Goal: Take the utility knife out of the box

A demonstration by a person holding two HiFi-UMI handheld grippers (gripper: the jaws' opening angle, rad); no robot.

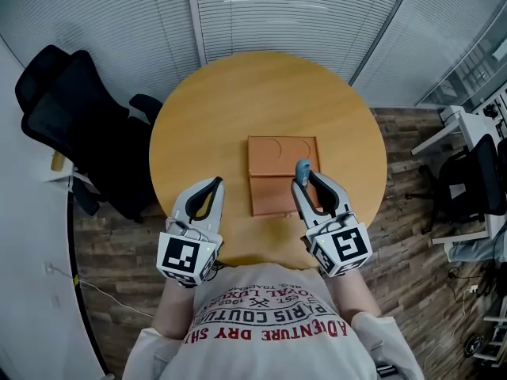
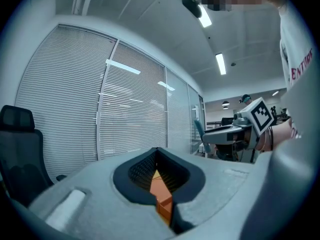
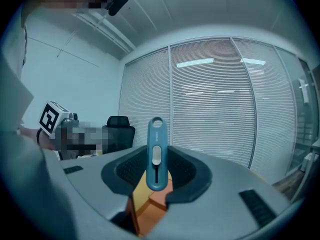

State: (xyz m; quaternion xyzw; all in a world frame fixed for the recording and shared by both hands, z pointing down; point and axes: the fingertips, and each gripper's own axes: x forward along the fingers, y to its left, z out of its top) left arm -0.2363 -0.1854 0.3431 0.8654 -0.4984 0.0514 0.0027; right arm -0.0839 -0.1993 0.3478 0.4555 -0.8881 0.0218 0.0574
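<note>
An open orange box (image 1: 281, 174) lies at the middle of the round wooden table (image 1: 238, 101). My right gripper (image 1: 302, 179) hangs over the box's right edge, shut on a blue utility knife (image 1: 303, 167). In the right gripper view the knife (image 3: 156, 134) stands upright between the jaws of the right gripper (image 3: 157, 159), its hanging hole on top, with the box (image 3: 150, 204) below. My left gripper (image 1: 216, 184) hovers left of the box, its jaws together and nothing in them. Through the left gripper (image 2: 158, 154) a strip of the box (image 2: 162, 196) shows.
Black office chairs (image 1: 75, 117) stand left of the table. A white desk (image 1: 463, 129) and another chair (image 1: 479, 176) are at the right. Slatted blinds (image 1: 301, 10) close off the far side. The person's body is at the table's near edge.
</note>
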